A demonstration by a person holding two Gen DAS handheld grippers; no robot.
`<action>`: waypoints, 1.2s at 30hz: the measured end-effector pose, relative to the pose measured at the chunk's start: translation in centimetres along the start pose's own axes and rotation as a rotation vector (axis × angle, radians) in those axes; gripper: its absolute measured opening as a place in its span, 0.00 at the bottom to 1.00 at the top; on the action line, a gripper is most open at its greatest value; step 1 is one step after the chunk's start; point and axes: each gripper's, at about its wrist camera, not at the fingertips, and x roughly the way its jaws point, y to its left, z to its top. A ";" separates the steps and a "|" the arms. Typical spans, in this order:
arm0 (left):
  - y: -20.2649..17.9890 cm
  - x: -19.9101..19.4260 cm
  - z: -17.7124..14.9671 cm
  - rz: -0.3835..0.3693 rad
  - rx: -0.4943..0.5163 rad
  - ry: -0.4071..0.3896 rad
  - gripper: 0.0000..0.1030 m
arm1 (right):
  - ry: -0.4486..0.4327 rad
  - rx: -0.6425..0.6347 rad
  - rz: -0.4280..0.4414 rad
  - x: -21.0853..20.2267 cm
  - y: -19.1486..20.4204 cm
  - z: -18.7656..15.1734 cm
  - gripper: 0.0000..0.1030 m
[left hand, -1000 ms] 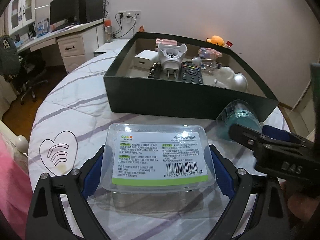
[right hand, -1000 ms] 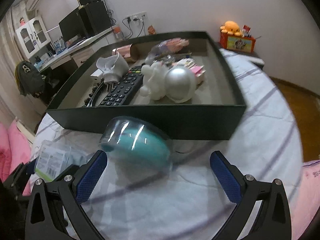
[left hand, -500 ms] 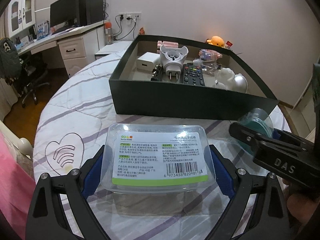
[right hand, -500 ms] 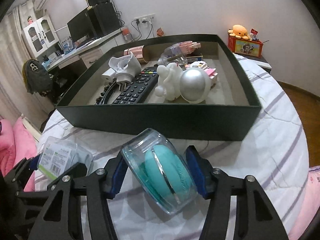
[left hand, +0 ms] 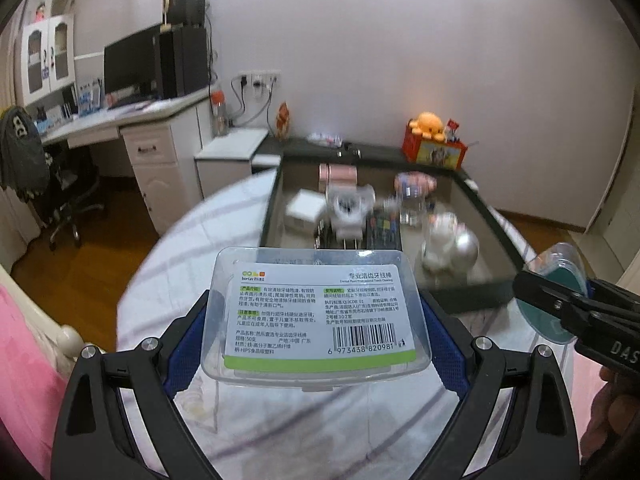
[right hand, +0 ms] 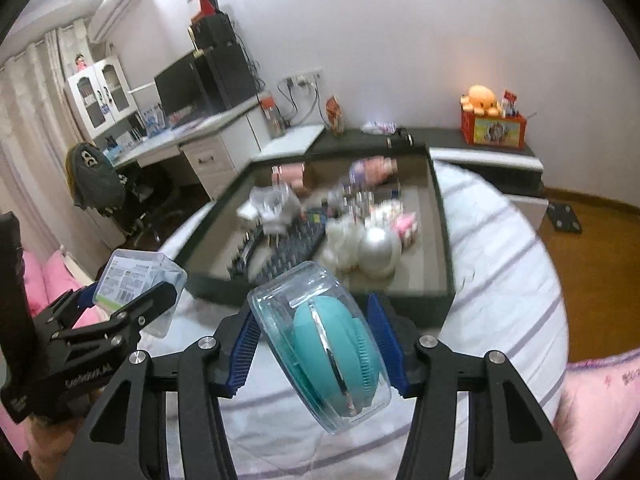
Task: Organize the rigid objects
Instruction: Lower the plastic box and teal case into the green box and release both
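At lower centre of the right wrist view, the clear case with the teal disc (right hand: 332,344) sits between the blue pads (right hand: 244,350) of my right gripper (right hand: 316,350). The jaws are closing on it, both pads already pressing its sides, and the case is tilted, its top edge leaning toward the upper left of the frame. At lower centre of the left wrist view, the clear labelled box (left hand: 316,314) is clamped flat in my left gripper (left hand: 316,340), barcode side up, pads on its two short ends. Both items hang clear of the striped white cloth (left hand: 320,420).

Step in hand, as I judge it: carry both items over the near wall of the dark tray (right hand: 440,208) and set them inside.

1. Keep each item above the tray rim until it is past the wall.
2. Aim for bare floor at the tray's right side; the remote (right hand: 280,248), the white figure and the silver ball (right hand: 378,252) crowd the middle.
3. Keep the grippers apart: they sit just beside each other, the left one at the lower left of the right wrist view.
4. Release only once each item rests on the floor.

Both grippers point forward and downward toward the tray. A hand (left hand: 612,412) shows at the lower right edge of the left wrist view.
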 end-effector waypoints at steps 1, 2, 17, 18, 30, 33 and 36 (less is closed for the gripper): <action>0.0 -0.1 0.8 0.000 0.003 -0.012 0.92 | -0.012 -0.009 -0.004 -0.2 0.1 0.6 0.53; 0.1 -0.1 1.6 -0.004 0.003 -0.024 0.92 | -0.023 -0.015 -0.005 -0.4 0.1 1.4 0.53; -2.2 6.3 6.7 -0.057 0.042 0.013 0.92 | -0.004 -0.001 -0.038 4.4 -2.7 6.5 0.43; -2.3 6.8 6.7 -0.058 0.042 0.021 0.92 | 0.009 -0.003 -0.042 5.1 -3.0 6.3 0.43; -3.1 10.2 5.4 -0.029 0.076 0.125 0.99 | 0.034 0.008 -0.040 6.2 -3.6 5.6 0.51; -3.2 10.0 4.9 -0.016 0.092 0.133 1.00 | 0.023 0.015 -0.046 6.0 -3.4 5.2 0.76; -3.0 9.3 4.7 -0.013 0.089 0.126 1.00 | 0.012 0.021 -0.053 5.6 -3.2 4.9 0.79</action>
